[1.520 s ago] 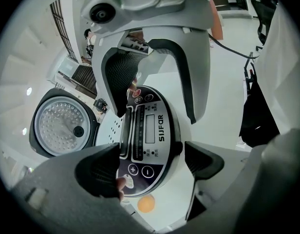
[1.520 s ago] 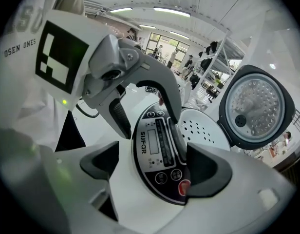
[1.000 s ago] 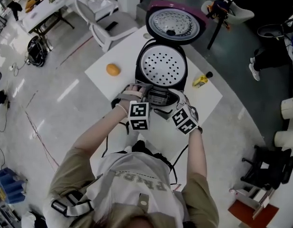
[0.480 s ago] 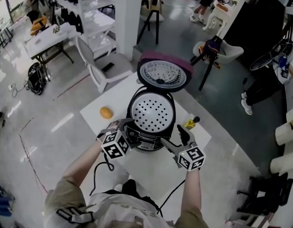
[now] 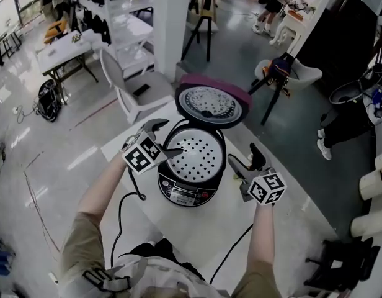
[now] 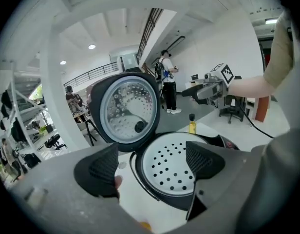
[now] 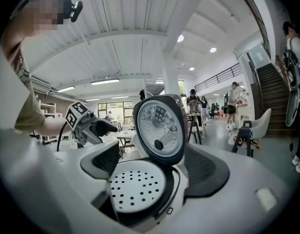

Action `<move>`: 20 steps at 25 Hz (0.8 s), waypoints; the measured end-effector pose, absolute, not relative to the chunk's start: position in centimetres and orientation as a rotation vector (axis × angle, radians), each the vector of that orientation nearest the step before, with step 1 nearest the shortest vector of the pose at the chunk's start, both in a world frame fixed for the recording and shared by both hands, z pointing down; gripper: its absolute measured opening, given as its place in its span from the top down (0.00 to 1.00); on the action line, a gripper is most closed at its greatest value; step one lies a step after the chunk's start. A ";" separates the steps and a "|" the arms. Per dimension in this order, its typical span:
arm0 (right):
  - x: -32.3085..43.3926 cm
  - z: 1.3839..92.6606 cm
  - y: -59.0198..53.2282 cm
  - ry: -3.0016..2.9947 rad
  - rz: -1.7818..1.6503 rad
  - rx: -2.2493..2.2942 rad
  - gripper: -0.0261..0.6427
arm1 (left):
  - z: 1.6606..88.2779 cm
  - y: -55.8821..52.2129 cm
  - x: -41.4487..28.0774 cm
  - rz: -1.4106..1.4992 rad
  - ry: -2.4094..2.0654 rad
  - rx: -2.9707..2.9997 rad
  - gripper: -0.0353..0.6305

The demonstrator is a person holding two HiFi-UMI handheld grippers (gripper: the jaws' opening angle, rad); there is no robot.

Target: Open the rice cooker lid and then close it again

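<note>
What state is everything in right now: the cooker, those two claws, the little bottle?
Rice cooker lid: fully open, standing upright.
Holed tray: seated in the cooker.
Left claw: open, empty.
Right claw: open, empty.
Yellow bottle: upright on the table, capped.

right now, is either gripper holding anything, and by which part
Nothing is held: the left gripper and the right gripper are both open and empty, either side of the open rice cooker.

No legible words, brands or numbers in any view. Print on the rice cooker's control panel (image 5: 186, 195): too small to read. Black-and-white square patterns only, no letters or digits, on the marker cubes (image 5: 143, 154) of the left gripper (image 5: 166, 136) and right gripper (image 5: 245, 158).
</note>
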State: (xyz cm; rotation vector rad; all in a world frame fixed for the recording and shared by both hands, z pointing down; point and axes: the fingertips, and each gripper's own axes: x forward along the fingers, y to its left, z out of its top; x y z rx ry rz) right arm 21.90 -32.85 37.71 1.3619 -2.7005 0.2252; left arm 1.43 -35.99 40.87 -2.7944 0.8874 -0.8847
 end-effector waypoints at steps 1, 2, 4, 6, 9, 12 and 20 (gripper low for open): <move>21.9 37.3 -33.6 -2.701 0.211 1.360 0.34 | 40.7 -36.7 1.2 -0.879 0.905 -2.797 0.28; 22.0 37.0 -34.3 -2.701 0.199 1.360 0.34 | 40.5 -37.3 1.1 -0.875 0.920 -2.796 0.28; 22.0 36.2 -35.5 -2.706 0.178 1.359 0.34 | 40.0 -38.7 0.8 -0.854 0.964 -2.777 0.28; 21.8 35.3 -36.9 -2.719 0.158 1.349 0.34 | 39.4 -40.3 0.4 -0.830 1.011 -2.746 0.28; 21.6 34.4 -38.9 -2.707 0.130 1.331 0.34 | 38.4 -42.3 0.0 -0.817 1.010 -2.737 0.28; 21.7 33.9 -40.2 -2.675 0.116 1.327 0.34 | 38.6 -43.6 0.2 -0.822 0.962 -2.764 0.25; 21.7 34.2 -43.6 -2.666 0.090 1.286 0.34 | 38.7 -46.8 1.5 -0.847 0.831 -2.746 0.20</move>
